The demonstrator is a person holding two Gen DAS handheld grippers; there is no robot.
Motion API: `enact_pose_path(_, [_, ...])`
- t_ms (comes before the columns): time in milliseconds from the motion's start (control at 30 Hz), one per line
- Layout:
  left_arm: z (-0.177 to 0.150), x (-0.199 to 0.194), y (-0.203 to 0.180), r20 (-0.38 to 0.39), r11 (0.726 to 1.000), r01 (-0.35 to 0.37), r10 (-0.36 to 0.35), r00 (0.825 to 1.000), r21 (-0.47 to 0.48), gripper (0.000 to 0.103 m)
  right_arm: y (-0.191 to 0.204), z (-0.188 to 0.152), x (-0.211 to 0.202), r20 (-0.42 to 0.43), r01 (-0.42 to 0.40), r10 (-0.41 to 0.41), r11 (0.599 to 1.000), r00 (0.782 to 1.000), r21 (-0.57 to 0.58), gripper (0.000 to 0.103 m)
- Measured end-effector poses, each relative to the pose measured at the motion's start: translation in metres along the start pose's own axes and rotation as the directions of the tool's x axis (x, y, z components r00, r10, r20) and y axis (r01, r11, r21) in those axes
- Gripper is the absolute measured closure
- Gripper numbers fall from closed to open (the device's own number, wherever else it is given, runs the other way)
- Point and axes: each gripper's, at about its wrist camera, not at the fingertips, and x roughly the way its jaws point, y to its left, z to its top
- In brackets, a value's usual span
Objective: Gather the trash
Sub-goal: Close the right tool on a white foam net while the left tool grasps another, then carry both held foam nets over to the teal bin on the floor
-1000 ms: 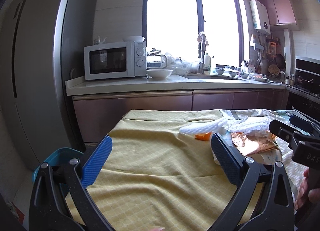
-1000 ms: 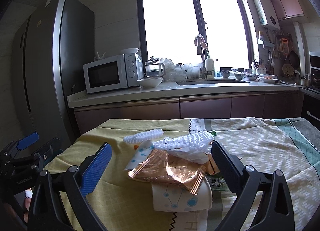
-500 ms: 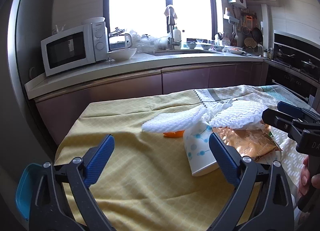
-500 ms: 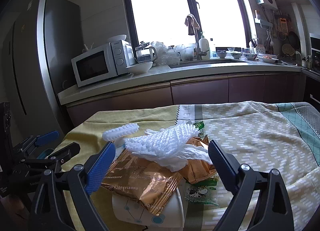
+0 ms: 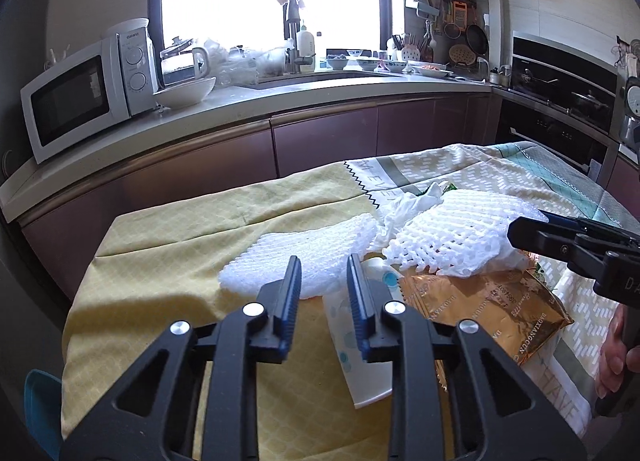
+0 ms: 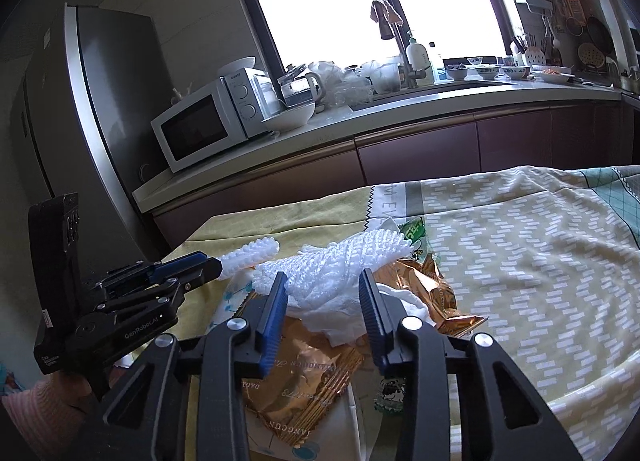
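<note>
**Trash lies in one heap, none of it lifted yet**

Trash sits piled on the cloth-covered table (image 5: 168,261), toward its right half as the left wrist view shows it. Two white foam nets (image 5: 452,237) lie on top, one stretching left (image 5: 304,257), with crumpled tissue (image 6: 340,321) under them. Below are a gold snack bag (image 5: 484,309), a paper cup (image 5: 360,357) on its side and a small green wrapper (image 6: 412,231) at the far edge of the heap.

Nothing appears collected so far; every piece rests on the cloth. A blue bin (image 5: 40,405) shows at the near left corner, probably the place for it, though only a sliver is visible.

The left gripper (image 5: 320,293) has its jaws drawn close with a narrow gap, set at the near end of the left foam net; whether they pinch it I cannot tell. The right gripper (image 6: 324,313) stands partly open, its jaws on either side of the foam and tissue without clamping them.

All the picking up and carrying to the bin is left to do.
</note>
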Motion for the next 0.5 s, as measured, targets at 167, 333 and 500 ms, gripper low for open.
enact_pose_path(167, [-0.002, -0.004, 0.003, 0.007, 0.999, 0.015, -0.015, 1.0, -0.029, 0.096, -0.004, -0.001, -0.003, 0.001, -0.021, 0.021, 1.0, 1.0, 0.014, 0.089])
enact_pose_path(333, [-0.002, -0.017, 0.012, 0.025, 0.998, 0.019, -0.018, 1.0, -0.064, 0.097, -0.001, 0.004, -0.015, 0.035, -0.035, 0.034, 0.999, 0.999, 0.009, 0.094])
enact_pose_path(500, [0.0, -0.044, 0.023, 0.067, 0.995, 0.012, -0.006, 0.998, -0.095, 0.097, 0.004, 0.012, -0.027, 0.074, -0.065, 0.065, 0.998, 0.995, 0.001, 0.096])
